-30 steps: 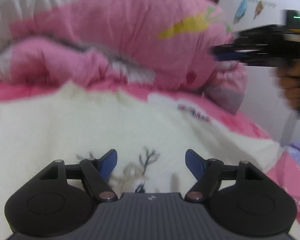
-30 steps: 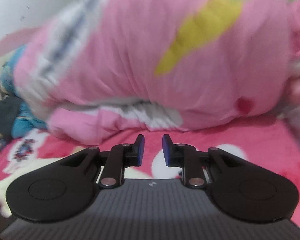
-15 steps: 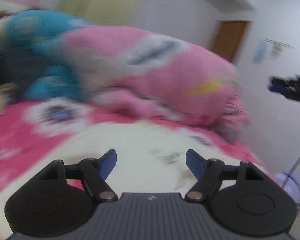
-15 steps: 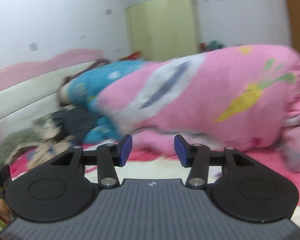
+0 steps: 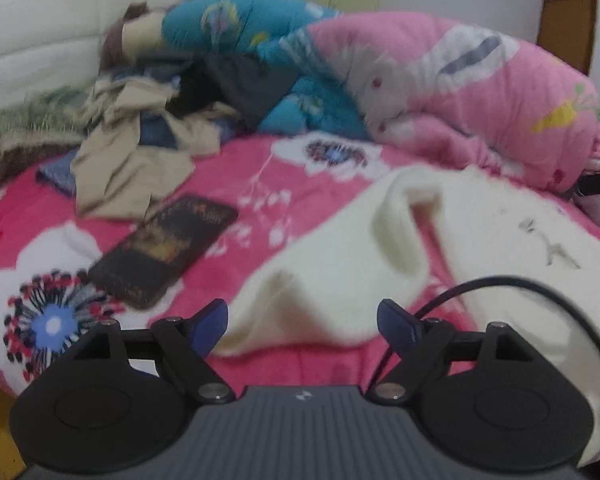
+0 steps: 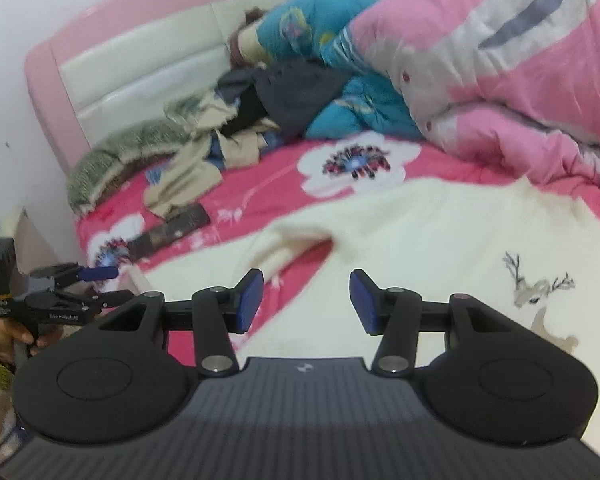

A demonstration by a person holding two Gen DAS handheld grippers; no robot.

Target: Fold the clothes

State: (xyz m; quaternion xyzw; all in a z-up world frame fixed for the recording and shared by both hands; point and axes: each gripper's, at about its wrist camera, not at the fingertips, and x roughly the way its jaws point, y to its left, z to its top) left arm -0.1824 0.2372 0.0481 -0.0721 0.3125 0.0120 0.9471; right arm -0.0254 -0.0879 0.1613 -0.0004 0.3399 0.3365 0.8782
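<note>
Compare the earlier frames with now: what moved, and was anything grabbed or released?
Both views swung away from the pink quilt toward the headboard end. The left gripper, jaws opening, now hovers over the cream sweater sleeve. The right gripper went from nearly shut to open. Neither holds anything. The sweater stays on the bed.

Ahead of the left gripper [image 5: 302,322], bare bedsheet [image 5: 236,208] lies open; a dark book [image 5: 164,250] and heaped clothes [image 5: 136,152] block farther left.
</note>
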